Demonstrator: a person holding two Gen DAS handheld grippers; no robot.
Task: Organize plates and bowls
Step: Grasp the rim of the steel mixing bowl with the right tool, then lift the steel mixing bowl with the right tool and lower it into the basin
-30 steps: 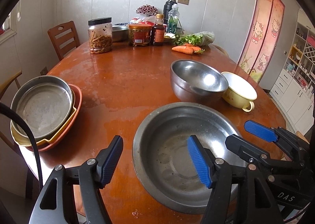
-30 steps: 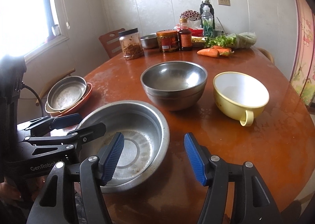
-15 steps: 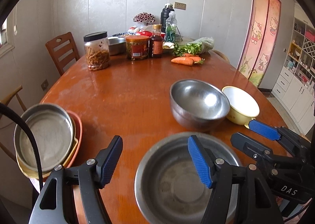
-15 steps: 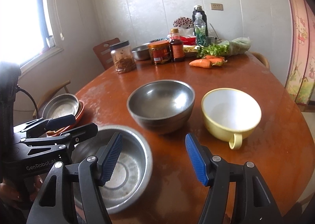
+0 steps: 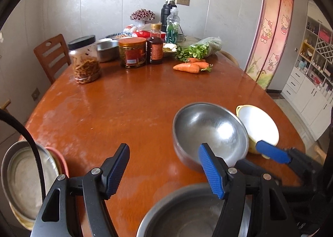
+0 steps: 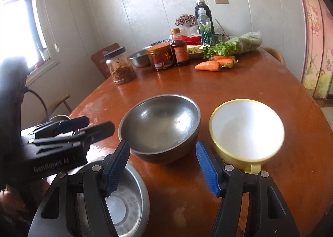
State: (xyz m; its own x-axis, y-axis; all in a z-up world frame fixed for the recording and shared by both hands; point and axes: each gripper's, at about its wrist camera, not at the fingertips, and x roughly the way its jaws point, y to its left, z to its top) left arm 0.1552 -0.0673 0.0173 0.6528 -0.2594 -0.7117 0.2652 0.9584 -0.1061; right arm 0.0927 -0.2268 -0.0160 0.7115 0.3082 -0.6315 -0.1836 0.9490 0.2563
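Hovering with jaws spread and nothing between them, the left gripper [image 5: 164, 171] and right gripper [image 6: 163, 167] are facing work that looks partly done: nested plates [image 5: 22, 176] are sitting left of the left gripper, while the wide steel basin [image 6: 124, 203] below, deep steel bowl [image 6: 160, 124] ahead and yellow bowl [image 6: 246, 128] ahead-right are lying loose on the bench [image 5: 129, 99]

Black gripper [image 5: 164, 171], ribbed blue pads [image 5: 210, 171]
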